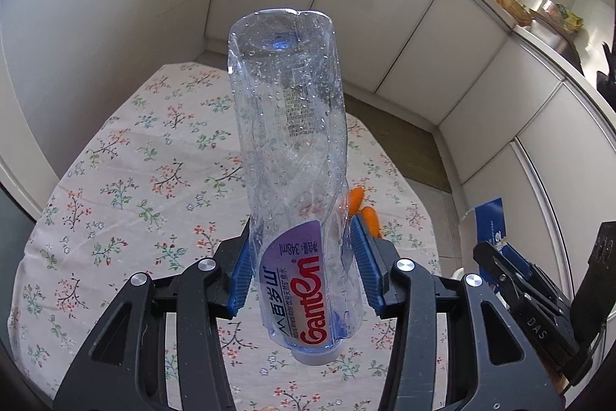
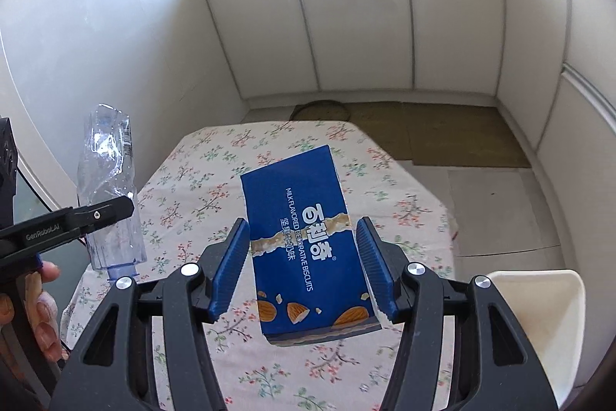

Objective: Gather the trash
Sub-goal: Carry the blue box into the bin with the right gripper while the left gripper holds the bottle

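Note:
A crushed clear plastic water bottle (image 1: 296,156) with a purple and red label hangs in the air above the floral tablecloth (image 1: 134,180). My left gripper (image 1: 300,257) is shut on its lower part, cap end toward the camera. In the right wrist view the same bottle (image 2: 107,180) shows at far left, cap down. A blue biscuit box (image 2: 304,241) is lifted off the tablecloth (image 2: 200,180), with my right gripper (image 2: 304,257) shut on its long sides. An edge of the box (image 1: 491,222) shows at the right of the left wrist view.
Two orange carrots (image 1: 364,208) lie on the table behind the bottle. A white bin (image 2: 539,314) stands at lower right beside the table. A person's hand (image 2: 42,295) holds the left tool. White cabinets (image 2: 346,26) ring the room; cardboard lies on the floor.

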### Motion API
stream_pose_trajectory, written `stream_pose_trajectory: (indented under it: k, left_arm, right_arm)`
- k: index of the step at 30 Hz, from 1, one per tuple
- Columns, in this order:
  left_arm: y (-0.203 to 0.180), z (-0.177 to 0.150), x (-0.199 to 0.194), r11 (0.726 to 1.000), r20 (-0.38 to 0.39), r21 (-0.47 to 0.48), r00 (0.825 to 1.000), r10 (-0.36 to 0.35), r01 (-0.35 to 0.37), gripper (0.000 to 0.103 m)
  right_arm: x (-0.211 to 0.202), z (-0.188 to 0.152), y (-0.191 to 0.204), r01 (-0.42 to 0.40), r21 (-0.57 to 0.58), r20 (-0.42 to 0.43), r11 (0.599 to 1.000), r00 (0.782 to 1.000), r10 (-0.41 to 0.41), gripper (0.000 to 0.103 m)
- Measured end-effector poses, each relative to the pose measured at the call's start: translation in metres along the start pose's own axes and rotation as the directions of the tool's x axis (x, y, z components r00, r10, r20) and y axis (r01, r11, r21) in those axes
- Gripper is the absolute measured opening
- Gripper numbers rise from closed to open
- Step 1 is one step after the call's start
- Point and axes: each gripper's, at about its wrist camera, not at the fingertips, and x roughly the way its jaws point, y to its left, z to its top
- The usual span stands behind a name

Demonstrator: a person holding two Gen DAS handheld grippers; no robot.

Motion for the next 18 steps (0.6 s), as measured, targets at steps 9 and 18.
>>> stream_pose_trajectory:
  k: [9,18]
  left_arm:
    - [-0.026,-0.011,0.003,0.998,0.009,0.063,1.0,-0.022,0.022,0.045]
    - [-0.061,-0.027,0.014,0.989,-0.004,0.145,0.999,-0.037,0.038,0.045]
  right_arm:
    - [-0.038,-0.017,-0.038,0.126,0.031,0.032,0.992,0.991,-0.127,0.057]
    - [-0.07,-0.04,-0.093,0.255,0.123,0.04,0.959,0.964,-0.262,0.058]
